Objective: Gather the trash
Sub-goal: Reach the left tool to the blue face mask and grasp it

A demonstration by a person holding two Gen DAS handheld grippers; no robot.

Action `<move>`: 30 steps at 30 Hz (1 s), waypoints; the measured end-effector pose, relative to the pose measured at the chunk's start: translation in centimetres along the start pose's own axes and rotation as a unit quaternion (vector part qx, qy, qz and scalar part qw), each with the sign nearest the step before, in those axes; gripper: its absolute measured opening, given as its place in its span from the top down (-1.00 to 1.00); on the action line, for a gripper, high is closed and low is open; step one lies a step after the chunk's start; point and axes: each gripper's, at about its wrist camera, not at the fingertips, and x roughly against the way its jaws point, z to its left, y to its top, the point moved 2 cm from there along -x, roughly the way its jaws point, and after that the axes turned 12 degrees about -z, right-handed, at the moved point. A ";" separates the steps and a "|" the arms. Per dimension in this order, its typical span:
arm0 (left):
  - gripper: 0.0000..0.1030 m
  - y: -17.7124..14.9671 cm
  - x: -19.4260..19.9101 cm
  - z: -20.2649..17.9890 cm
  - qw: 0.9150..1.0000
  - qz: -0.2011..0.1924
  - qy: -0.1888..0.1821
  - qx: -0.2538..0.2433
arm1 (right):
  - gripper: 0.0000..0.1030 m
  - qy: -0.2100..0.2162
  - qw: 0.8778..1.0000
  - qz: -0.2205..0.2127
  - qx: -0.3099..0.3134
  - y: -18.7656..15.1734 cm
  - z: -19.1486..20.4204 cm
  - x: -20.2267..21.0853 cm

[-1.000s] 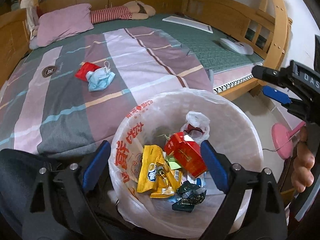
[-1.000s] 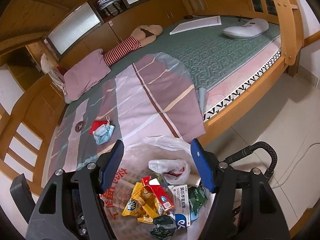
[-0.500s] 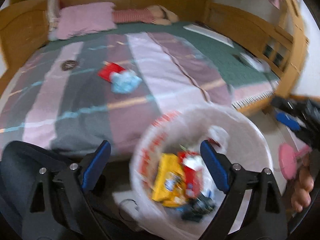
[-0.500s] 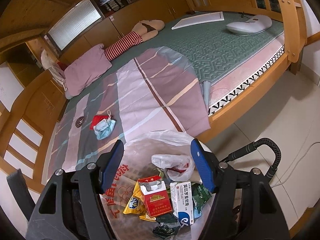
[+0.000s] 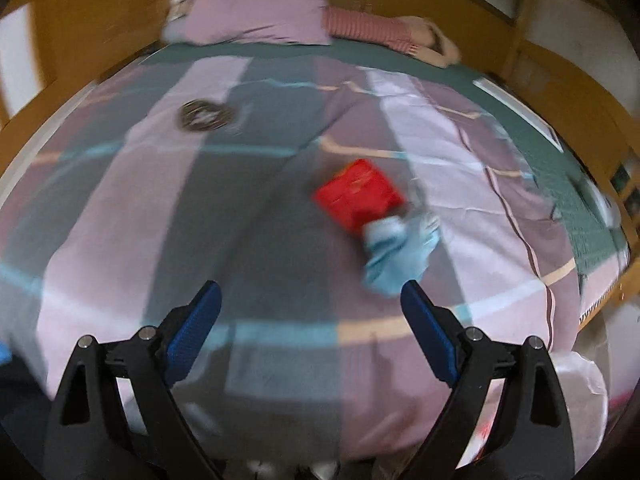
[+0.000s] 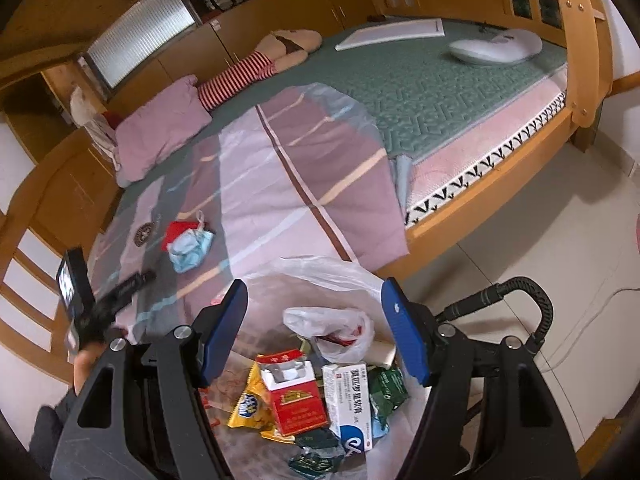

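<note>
Red and pale blue are all that's left on my quilt (image 5: 248, 248): a flat red packet (image 5: 357, 196) with a crumpled blue face mask (image 5: 394, 256) lying against its near corner. From my left gripper (image 5: 310, 312) the pair sits at about one o'clock, the mask nearest, just past the tip of the right-hand finger, the packet beyond it. The picture is smeared, so I can't read the packet's print, but its long edge seems to run from ten towards four o'clock, slanting across my line of approach. My left jaws stand wide with nothing between them, only bedcover showing in the gap.

My right gripper (image 6: 314, 320) is also spread wide and empty, hanging over the lined trash bin (image 6: 320, 270), where a cigarette box (image 6: 292, 396), a white medicine carton (image 6: 350, 404), a yellow snack wrapper (image 6: 250, 408) and a knotted plastic bag (image 6: 332, 328) already lie. From that side the mask (image 6: 190, 248) and packet (image 6: 178, 230) lie well off at ten o'clock.

So my left hand is plainly the nearer one. I judge the next reach needs a nudge to the right and a wrist roll, so the fingers straddle the mask rather than skid off the packet's flat face.
</note>
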 end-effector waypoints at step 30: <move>0.73 2.1 4.2 5.4 0.986 -0.112 0.116 0.045 | -0.33 0.020 0.997 0.049 0.061 0.5 9.7 -6.7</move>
